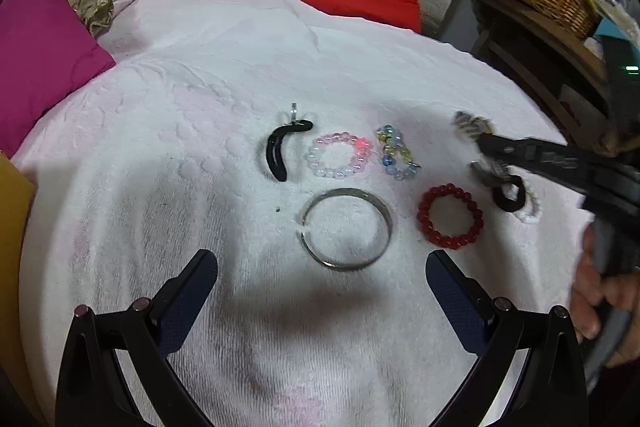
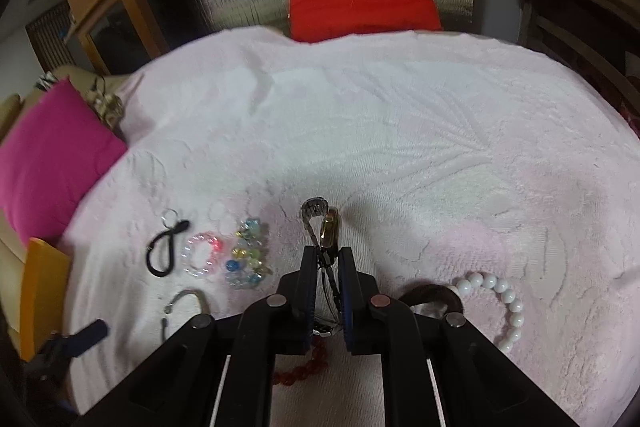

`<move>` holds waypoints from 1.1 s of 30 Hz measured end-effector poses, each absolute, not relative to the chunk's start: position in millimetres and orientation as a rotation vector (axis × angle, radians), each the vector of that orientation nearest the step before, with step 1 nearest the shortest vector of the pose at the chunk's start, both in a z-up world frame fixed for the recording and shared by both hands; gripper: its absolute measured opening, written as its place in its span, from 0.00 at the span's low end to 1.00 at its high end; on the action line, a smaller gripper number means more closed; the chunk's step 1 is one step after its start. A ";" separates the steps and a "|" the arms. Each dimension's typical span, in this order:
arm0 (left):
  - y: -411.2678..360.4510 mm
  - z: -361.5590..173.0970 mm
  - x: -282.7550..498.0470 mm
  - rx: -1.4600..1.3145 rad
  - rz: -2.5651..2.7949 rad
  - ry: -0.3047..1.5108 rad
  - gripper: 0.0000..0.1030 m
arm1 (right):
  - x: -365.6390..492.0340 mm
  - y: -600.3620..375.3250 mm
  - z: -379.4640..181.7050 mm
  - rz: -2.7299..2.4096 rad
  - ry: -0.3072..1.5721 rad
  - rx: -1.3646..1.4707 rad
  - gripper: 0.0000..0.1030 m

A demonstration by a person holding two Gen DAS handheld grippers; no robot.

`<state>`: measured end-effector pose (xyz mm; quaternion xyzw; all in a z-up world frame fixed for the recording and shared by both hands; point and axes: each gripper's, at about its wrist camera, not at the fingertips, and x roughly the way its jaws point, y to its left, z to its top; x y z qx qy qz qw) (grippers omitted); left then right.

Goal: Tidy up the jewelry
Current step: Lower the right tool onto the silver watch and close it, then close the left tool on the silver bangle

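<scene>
We can only see a sliver of the red bead bracelet (image 2: 303, 367) at the bottom of the right wrist view, gripper body covers the rest. Same for the silver bangle (image 2: 188, 301), half hidden. Right gripper (image 1: 486, 155) is motion-blurred at the left view's right edge.

A metal-link wristwatch with a gold-edged case (image 2: 326, 231) hangs on edge, pinched by its band. On the pale pink towel lie a black looped cord with a small ring (image 1: 282, 149), a pink-and-clear bead bracelet (image 1: 340, 155), a blue-yellow-green glass bead bracelet (image 1: 394, 153), an open silver bangle (image 1: 346, 229), a dark red bead bracelet (image 1: 450, 217), a white bead bracelet (image 2: 504, 303) and a dark ring-shaped band (image 2: 432, 297).
</scene>
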<state>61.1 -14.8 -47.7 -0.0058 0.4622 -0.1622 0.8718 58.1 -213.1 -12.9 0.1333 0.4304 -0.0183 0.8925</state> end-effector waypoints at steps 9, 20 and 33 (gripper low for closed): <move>-35.3 -61.3 69.0 0.018 -0.328 0.993 1.00 | 33.9 -220.5 11.0 -0.006 0.791 0.329 0.11; -41.3 -73.1 81.7 0.038 -0.292 1.017 0.82 | 20.8 -229.7 7.5 -0.025 0.801 0.337 0.11; -50.0 -69.6 75.6 0.067 -0.307 0.974 0.58 | 12.9 -229.0 -3.4 -0.084 0.809 0.345 0.11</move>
